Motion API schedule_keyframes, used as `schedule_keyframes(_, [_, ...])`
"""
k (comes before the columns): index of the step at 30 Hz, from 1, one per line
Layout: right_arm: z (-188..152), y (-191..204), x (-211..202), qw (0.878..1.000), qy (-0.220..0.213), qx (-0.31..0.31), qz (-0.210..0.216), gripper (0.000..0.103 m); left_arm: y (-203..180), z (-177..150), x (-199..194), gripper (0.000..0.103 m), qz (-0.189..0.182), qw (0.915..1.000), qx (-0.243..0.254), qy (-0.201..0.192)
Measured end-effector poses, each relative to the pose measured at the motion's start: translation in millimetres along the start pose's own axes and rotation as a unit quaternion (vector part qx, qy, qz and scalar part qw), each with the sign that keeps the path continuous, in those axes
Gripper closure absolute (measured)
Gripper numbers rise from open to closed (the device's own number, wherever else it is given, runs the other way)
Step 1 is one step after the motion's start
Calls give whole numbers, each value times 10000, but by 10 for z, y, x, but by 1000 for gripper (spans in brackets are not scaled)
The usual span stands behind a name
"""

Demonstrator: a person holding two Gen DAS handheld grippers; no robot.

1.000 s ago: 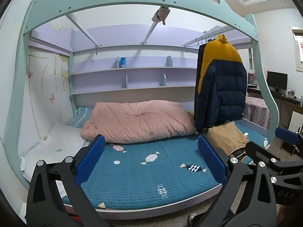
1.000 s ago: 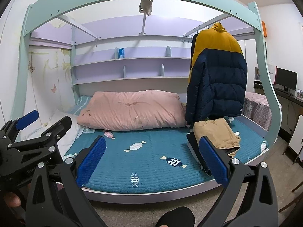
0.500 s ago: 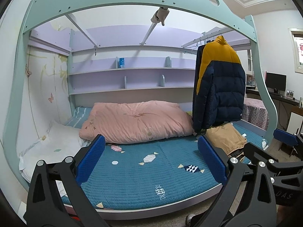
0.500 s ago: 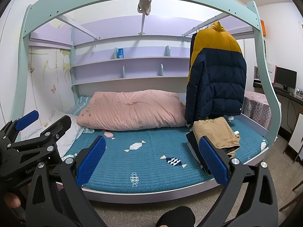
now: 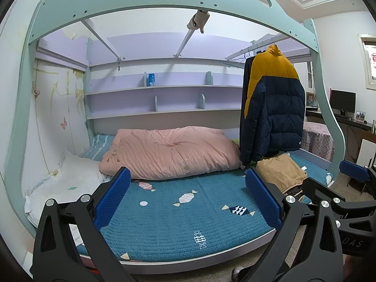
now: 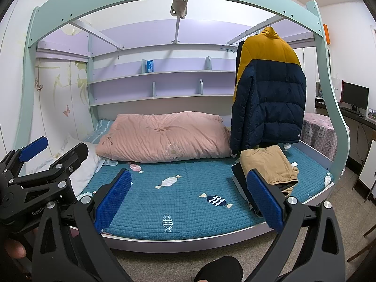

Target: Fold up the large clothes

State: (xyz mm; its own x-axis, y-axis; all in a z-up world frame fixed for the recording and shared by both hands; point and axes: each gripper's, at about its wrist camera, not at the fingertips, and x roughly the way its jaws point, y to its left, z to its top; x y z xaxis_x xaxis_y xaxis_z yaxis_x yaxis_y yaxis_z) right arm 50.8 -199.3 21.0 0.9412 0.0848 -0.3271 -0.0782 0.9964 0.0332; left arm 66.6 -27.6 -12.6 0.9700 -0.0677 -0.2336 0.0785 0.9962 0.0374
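Note:
A navy and mustard puffer jacket (image 5: 272, 108) (image 6: 268, 98) hangs from a rail at the right end of the bed. Beneath it on the teal quilted mattress (image 5: 178, 211) (image 6: 183, 195) lies a folded tan garment (image 5: 279, 172) (image 6: 268, 164) on top of darker clothes. My left gripper (image 5: 188, 197) is open in front of the bed, well short of the clothes, holding nothing. My right gripper (image 6: 188, 197) is open too and empty, with its right finger (image 6: 264, 199) overlapping the clothes pile in view. The left gripper (image 6: 35, 164) shows at the right wrist view's left edge.
A pink duvet (image 5: 169, 152) is bunched at the back of the bed, with a white pillow (image 5: 65, 183) at the left. A mint bed frame (image 5: 164, 2) arches overhead; purple shelves (image 5: 159, 89) line the wall. A desk with a monitor (image 5: 343, 101) stands at the right.
Both views have crept slightly closer to the bed. The jacket and the clothes pile have not moved, and both grippers stay open.

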Motion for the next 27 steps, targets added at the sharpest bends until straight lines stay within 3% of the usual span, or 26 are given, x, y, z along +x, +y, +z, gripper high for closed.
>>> schedule_keyframes(12, [-1,29,-4,10000,9,10,-22,8,-3,-27,-22,5,89,9997,126,-183])
schedule_keyframes(27, [-21,43,-4,10000,15,18,-23,8,18,-28,-1,5,36,9998,124,-141])
